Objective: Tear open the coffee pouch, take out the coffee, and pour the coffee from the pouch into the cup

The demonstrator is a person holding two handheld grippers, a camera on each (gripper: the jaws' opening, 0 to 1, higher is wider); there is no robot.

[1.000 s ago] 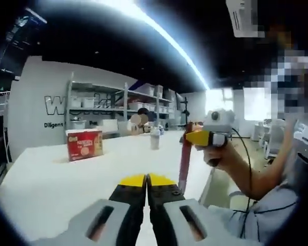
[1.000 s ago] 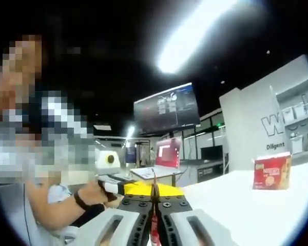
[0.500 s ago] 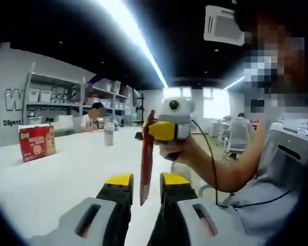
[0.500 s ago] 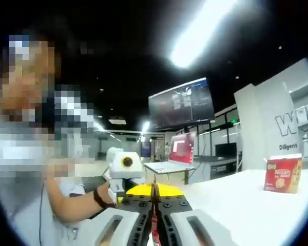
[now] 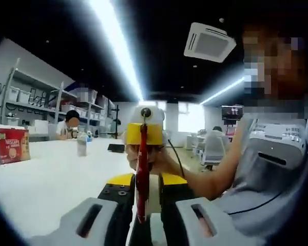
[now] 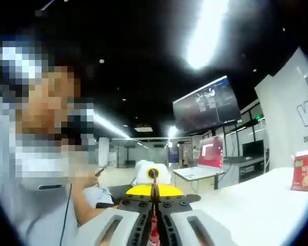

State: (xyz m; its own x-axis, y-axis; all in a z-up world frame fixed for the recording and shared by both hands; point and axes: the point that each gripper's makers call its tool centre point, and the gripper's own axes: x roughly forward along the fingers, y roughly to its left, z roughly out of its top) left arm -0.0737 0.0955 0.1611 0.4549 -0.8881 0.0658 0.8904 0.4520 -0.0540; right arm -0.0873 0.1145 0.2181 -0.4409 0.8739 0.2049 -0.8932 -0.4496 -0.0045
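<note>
In the left gripper view, the left gripper (image 5: 142,180) has its jaws apart, with the red coffee pouch (image 5: 141,169) hanging edge-on between them. The right gripper (image 5: 142,134) at 12 o'clock holds the pouch's top. In the right gripper view, the right gripper's jaws are clamped on the pouch. A red coffee box (image 5: 11,144) stands on the white tabletop (image 5: 46,179) at 9 o'clock, and a cup (image 5: 82,144) stands near it.

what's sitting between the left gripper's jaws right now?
The red coffee pouch, edge-on in the left gripper view, hangs between the open jaws of the left gripper; the right gripper pinches its top.
</note>
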